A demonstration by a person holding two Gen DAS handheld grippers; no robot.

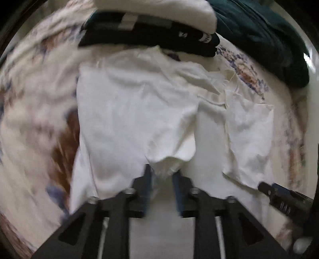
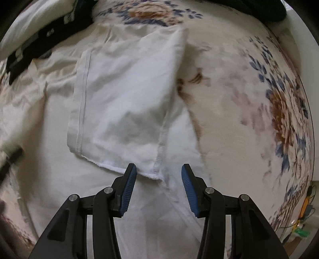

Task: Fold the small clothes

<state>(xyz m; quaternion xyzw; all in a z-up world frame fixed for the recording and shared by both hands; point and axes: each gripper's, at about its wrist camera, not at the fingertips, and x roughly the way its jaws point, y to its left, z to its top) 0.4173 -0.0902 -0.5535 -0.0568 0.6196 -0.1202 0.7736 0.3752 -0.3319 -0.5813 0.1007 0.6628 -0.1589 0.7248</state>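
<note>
A white T-shirt (image 1: 135, 111) lies spread on a floral bedspread (image 1: 35, 123). In the blurred left wrist view my left gripper (image 1: 162, 172) points down at it; its blue pads stand apart, and the edge of a folded-over flap (image 1: 169, 157) lies just at the tips, not pinched. In the right wrist view the shirt's sleeve (image 2: 127, 95) lies folded inward over the body. My right gripper (image 2: 159, 169) hovers open over the sleeve's hemmed corner (image 2: 153, 175), with nothing pressed between the pads. The right gripper (image 1: 279, 195) also shows at the lower right of the left wrist view.
A stack of folded clothes sits beyond the shirt: black pieces (image 1: 149, 37) under a white one (image 1: 159, 12), with a dark green garment (image 1: 259, 35) to the right. Black cloth (image 2: 39, 37) shows at the upper left, cables (image 2: 305, 209) at the bed's right edge.
</note>
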